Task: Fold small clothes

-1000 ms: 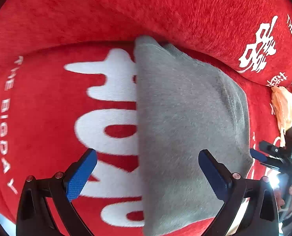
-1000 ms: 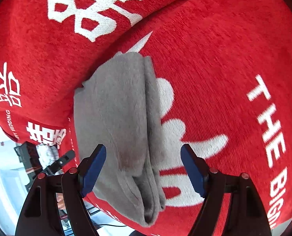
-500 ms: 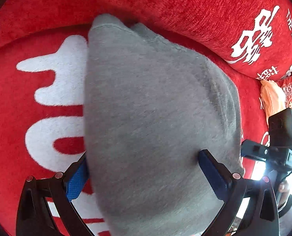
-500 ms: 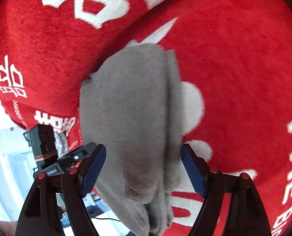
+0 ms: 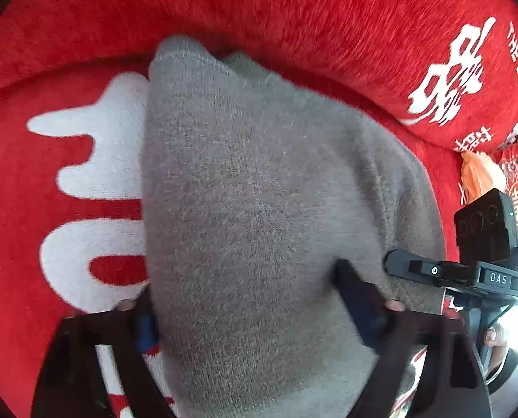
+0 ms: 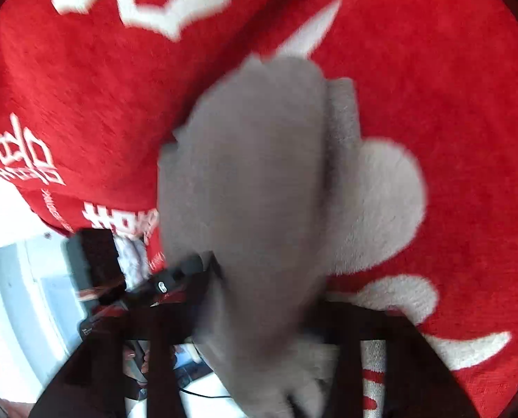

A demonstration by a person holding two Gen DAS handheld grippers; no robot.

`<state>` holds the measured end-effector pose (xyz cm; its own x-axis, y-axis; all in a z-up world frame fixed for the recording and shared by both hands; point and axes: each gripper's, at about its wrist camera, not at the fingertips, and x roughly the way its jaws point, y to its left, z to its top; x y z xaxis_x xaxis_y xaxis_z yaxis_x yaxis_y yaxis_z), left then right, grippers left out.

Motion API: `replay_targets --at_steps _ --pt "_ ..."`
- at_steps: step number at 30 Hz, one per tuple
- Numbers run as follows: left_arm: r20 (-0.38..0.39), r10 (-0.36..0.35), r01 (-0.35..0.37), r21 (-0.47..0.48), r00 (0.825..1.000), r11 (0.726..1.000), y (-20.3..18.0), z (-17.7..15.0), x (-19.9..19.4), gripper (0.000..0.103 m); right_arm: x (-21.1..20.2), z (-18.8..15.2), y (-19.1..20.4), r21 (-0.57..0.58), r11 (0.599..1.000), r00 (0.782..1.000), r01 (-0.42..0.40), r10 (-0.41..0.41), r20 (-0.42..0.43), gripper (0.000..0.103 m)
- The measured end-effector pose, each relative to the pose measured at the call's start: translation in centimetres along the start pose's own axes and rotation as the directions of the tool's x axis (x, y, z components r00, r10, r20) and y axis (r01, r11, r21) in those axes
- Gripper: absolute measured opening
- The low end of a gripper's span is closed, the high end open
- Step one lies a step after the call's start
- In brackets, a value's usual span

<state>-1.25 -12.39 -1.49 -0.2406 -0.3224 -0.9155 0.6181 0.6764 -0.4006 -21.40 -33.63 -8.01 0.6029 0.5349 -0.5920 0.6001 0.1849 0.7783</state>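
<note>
A folded grey fleece garment [image 5: 259,216] lies on a red blanket with white lettering [image 5: 32,181]. My left gripper [image 5: 252,310] has its blue-padded jaws closing on the near end of the garment, the cloth bulging between them. In the right wrist view the same garment [image 6: 255,191] fills the middle, and my right gripper [image 6: 255,317] has its jaws pressed in on its near end. The view is blurred. Each gripper shows at the edge of the other's view, the right one [image 5: 468,271] and the left one [image 6: 161,282].
A red cushion with white characters [image 5: 443,80] rises behind the garment. An orange cloth [image 5: 478,174] lies at the far right. The sofa's edge and a bright room [image 6: 15,278] show at the lower left of the right wrist view.
Both grippers moved forward over the garment's near end, and their jaws went from wide open to closed in on the grey cloth.
</note>
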Motion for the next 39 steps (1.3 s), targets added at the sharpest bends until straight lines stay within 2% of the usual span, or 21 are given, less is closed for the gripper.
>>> replay_targets --at_steps 1,4,8,15,18,23,27,30,31,32,33,34,36,37,39 --pt "0.015 -0.01 0.01 0.0 1.0 1.0 0.1 -0.2 -0.6 0.063 -0.1 -0.2 0.3 -0.009 1.0 1.0 -0.016 0.016 0.006 0.036" --pt "0.04 -0.058 0.059 -0.012 0.998 0.998 0.8 -0.4 -2.0 0.049 -0.7 -0.9 1.5 -0.03 0.997 0.997 -0.069 0.069 0.015 0.035" --pt "0.059 -0.123 0.124 -0.02 0.991 0.992 1.3 -1.0 -3.7 0.049 -1.2 -2.2 3.0 -0.033 0.987 0.987 -0.157 0.158 0.016 0.035" --pt "0.09 -0.155 0.157 -0.011 0.984 0.988 2.7 -3.4 -7.8 0.049 -1.4 -6.0 6.8 -0.047 0.981 0.982 -0.188 0.188 0.007 0.035" --pt "0.107 -0.147 0.15 -0.02 0.983 0.988 4.8 -5.0 -10.2 0.049 -0.4 -7.6 8.2 -0.047 0.979 0.98 -0.198 0.198 -0.003 0.035" --pt "0.107 -0.081 0.084 -0.021 0.991 0.996 9.1 -7.9 -13.2 0.049 3.8 -10.7 10.4 -0.037 0.975 0.975 -0.221 0.219 -0.045 0.035" --pt "0.1 -0.026 0.031 -0.044 0.995 0.999 13.1 -9.9 -13.3 0.049 8.0 -12.8 11.1 -0.026 0.977 0.974 -0.213 0.21 -0.081 0.035" --pt "0.091 0.041 -0.033 -0.08 0.995 0.996 15.5 -10.8 -12.3 0.049 10.6 -13.2 11.1 -0.03 0.989 0.986 -0.142 0.139 -0.089 0.038" --pt "0.082 0.08 -0.072 -0.102 0.993 0.992 16.5 -11.0 -12.2 0.049 11.0 -13.1 10.9 -0.027 0.996 0.993 -0.085 0.083 -0.079 0.041" --pt "0.087 0.08 -0.07 -0.112 0.993 0.991 17.0 -11.2 -12.4 0.049 11.0 -13.0 10.8 -0.033 0.999 0.998 -0.02 0.017 -0.063 0.043" --pt "0.104 0.066 -0.053 -0.127 0.992 0.99 17.6 -11.5 -12.8 0.049 10.7 -12.8 10.7 -0.05 0.995 0.996 0.083 -0.085 -0.034 0.05" --pt "0.13 0.067 -0.048 -0.143 0.989 0.989 18.3 -11.8 -13.7 0.05 10.1 -12.6 10.8 -0.075 0.974 0.977 0.212 -0.213 -0.002 0.052" --pt "0.149 0.109 -0.086 -0.152 0.983 0.985 19.2 -12.1 -14.8 0.05 8.9 -12.5 11.2 -0.128 0.898 0.908 0.42 -0.415 0.063 0.053" --pt "0.164 0.136 -0.111 -0.154 0.977 0.982 19.7 -12.2 -15.5 0.05 8.5 -12.4 11.6 -0.137 0.889 0.899 0.438 -0.431 0.079 0.053" --pt "0.179 0.145 -0.116 -0.159 0.973 0.98 20.5 -12.1 -16.1 0.05 7.6 -12.5 11.9 -0.128 0.911 0.92 0.392 -0.385 0.076 0.053"
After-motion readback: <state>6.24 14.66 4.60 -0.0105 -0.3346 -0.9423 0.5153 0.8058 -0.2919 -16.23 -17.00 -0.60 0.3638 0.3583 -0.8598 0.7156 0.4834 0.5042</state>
